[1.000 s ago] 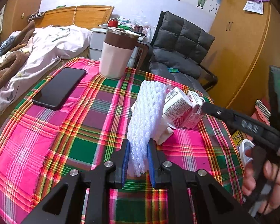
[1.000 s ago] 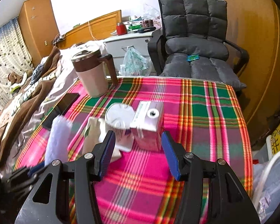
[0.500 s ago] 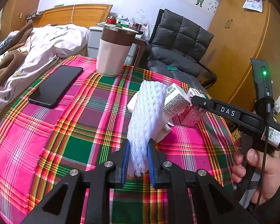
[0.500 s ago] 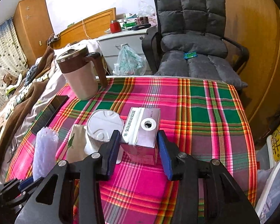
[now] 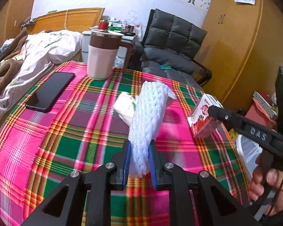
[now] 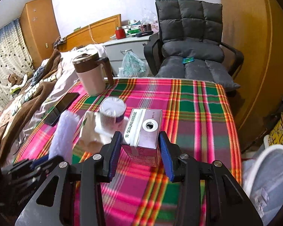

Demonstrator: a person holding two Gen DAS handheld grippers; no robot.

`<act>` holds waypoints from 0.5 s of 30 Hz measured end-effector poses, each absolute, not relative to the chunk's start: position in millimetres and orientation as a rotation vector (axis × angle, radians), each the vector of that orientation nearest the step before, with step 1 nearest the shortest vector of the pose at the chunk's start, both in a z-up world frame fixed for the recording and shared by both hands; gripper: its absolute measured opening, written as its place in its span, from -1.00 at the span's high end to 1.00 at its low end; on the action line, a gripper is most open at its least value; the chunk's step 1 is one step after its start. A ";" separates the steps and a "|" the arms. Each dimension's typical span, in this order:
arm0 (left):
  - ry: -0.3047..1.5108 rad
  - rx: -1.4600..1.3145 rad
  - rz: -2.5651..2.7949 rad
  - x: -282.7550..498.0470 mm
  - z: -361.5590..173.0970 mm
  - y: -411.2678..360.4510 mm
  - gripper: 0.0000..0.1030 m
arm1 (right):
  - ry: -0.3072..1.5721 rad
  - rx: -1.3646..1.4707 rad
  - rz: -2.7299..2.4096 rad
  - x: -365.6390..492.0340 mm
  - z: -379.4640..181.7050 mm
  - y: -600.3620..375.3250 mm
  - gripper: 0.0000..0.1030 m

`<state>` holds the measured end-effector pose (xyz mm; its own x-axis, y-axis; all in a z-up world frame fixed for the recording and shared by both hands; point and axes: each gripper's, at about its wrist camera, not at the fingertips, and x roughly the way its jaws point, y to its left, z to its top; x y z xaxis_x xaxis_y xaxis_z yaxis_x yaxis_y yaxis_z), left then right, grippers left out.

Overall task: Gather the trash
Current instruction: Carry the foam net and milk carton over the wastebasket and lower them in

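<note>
Both tools tilt downward: left tool (image 5: 139, 162) clamps foam net (image 5: 149, 120), right tool (image 6: 140, 153) grips carton (image 6: 143, 131).

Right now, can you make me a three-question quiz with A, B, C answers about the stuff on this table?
1. Where is the phone?
A. on the chair
B. on the checked tablecloth, near the mug
C. inside the mug

2. What colour is the foam net?
A. white
B. black
C. orange

3. What is the right gripper doing?
A. hanging empty
B. gripping the phone
C. gripping the drink carton

Answers: 1 B, it lies flat on the cloth beside the mug. 2 A, the mesh looks white. 3 C, both blue pads press the carton's sides.
</note>
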<state>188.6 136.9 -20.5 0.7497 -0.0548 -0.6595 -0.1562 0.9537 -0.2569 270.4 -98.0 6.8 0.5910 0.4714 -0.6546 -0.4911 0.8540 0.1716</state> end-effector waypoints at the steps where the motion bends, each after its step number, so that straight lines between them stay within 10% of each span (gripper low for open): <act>1: 0.724 -0.302 0.050 186.2 -18.8 133.1 0.64 | 0.751 -0.028 0.562 267.0 7.6 -99.5 0.18; 15: 0.734 -0.270 -0.028 149.4 -3.2 81.0 0.64 | 0.716 -0.006 0.551 220.0 16.5 -143.0 0.18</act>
<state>149.4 81.0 -3.2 0.7439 -0.1197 -0.6575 -0.0688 0.9649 -0.2535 220.0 -143.0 16.5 0.6188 0.4774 -0.6238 -0.4813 0.8580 0.1791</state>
